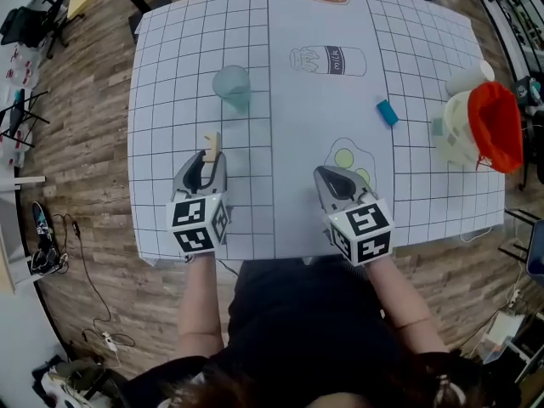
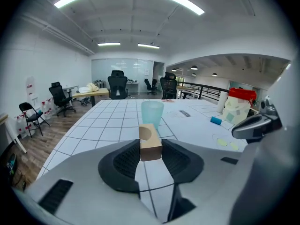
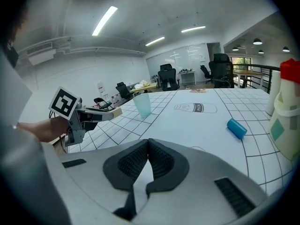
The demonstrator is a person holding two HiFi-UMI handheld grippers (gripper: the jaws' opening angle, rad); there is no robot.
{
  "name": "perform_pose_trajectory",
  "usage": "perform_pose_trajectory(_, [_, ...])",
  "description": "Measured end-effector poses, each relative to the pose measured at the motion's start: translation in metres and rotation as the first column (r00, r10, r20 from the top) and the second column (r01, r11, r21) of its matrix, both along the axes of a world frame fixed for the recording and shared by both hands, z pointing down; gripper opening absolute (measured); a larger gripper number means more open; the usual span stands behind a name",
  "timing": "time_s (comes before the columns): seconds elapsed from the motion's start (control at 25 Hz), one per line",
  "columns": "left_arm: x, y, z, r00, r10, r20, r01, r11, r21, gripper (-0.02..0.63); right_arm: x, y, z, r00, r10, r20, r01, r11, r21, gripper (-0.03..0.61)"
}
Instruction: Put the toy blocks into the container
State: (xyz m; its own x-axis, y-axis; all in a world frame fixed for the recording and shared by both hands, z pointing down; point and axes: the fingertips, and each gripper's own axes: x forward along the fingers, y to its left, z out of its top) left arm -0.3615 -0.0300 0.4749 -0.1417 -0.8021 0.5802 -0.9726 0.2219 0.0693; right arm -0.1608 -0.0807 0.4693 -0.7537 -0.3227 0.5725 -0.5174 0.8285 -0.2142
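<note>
My left gripper is shut on a tan wooden block with a curved notch, held above the gridded mat near its front left. A translucent teal cup stands upright further back, straight beyond the block. My right gripper is shut with nothing between its jaws, over the mat's front centre. A blue cylinder block lies on the mat to the right.
A cream container with a red top stands at the mat's right edge beside a white roll. Printed milk and food pictures mark the mat. Wooden floor surrounds the table.
</note>
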Motion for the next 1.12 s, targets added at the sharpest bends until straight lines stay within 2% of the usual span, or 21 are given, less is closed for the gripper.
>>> perform_pose_trajectory(0.32, [0.099, -0.061, -0.034, 0.994, 0.113, 0.012, -0.113, 0.992, 0.047, 0.156, 0.077, -0.042, -0.017, 0.999, 0.021, 0.028, -0.021, 1.000, -0.002, 0.017])
perform_pose_trajectory(0.56, [0.199, -0.121, -0.056, 0.963, 0.268, -0.010, -0.266, 0.958, 0.106, 0.156, 0.143, -0.071, -0.034, 0.997, 0.065, 0.047, -0.066, 0.998, 0.009, 0.017])
perform_pose_trajectory(0.8, [0.304, -0.173, -0.082, 0.900, 0.435, -0.021, -0.425, 0.889, 0.172, 0.156, 0.215, -0.096, -0.044, 0.989, 0.140, 0.054, -0.142, 0.990, 0.023, 0.017])
perform_pose_trajectory(0.88, [0.338, -0.189, -0.096, 0.873, 0.487, -0.021, -0.473, 0.857, 0.206, 0.156, 0.238, -0.101, -0.045, 0.984, 0.168, 0.057, -0.169, 0.985, 0.023, 0.017])
perform_pose_trajectory(1.04, [0.400, -0.216, -0.124, 0.812, 0.582, 0.032, -0.570, 0.781, 0.254, 0.156, 0.277, -0.107, -0.044, 0.976, 0.210, 0.063, -0.211, 0.977, 0.017, 0.016])
perform_pose_trajectory(1.12, [0.426, -0.226, -0.134, 0.787, 0.615, 0.047, -0.603, 0.752, 0.268, 0.156, 0.293, -0.110, -0.044, 0.972, 0.226, 0.068, -0.228, 0.974, 0.016, 0.017])
